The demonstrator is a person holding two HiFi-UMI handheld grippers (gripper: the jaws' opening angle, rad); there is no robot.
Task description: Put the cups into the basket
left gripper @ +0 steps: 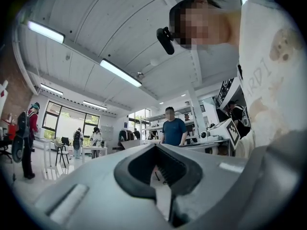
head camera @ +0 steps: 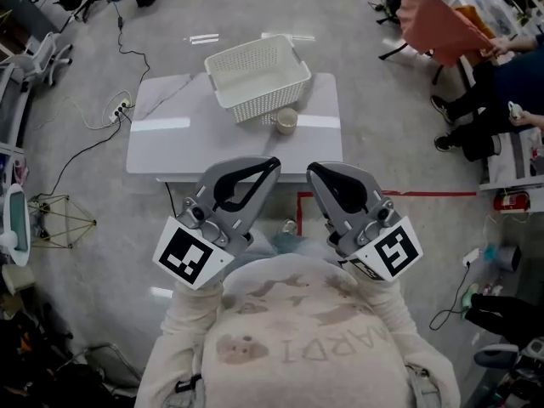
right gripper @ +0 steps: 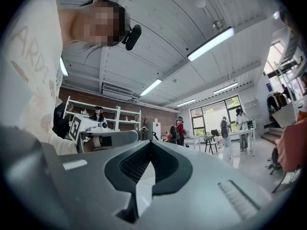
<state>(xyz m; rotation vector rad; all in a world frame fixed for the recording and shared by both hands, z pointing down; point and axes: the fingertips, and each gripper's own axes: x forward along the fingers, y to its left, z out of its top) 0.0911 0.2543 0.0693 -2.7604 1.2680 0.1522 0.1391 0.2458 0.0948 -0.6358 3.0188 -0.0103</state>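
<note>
A white slatted basket [head camera: 257,76] stands on the pale table [head camera: 170,134], near its far edge. One beige cup [head camera: 286,121] sits on the table just in front of the basket's right corner, outside it. Both grippers are held close to my chest, well short of the table. The left gripper [head camera: 270,165] [left gripper: 155,147] is shut with nothing in it. The right gripper [head camera: 313,170] [right gripper: 150,142] is shut and empty too. Both gripper views look up at the ceiling and the room, so neither shows the cup or the basket.
A power strip [head camera: 119,109] and cables lie on the floor left of the table. Red tape [head camera: 425,194] marks the floor at the table's near right. A seated person [head camera: 489,100] is at the far right. Other people stand far off in the room.
</note>
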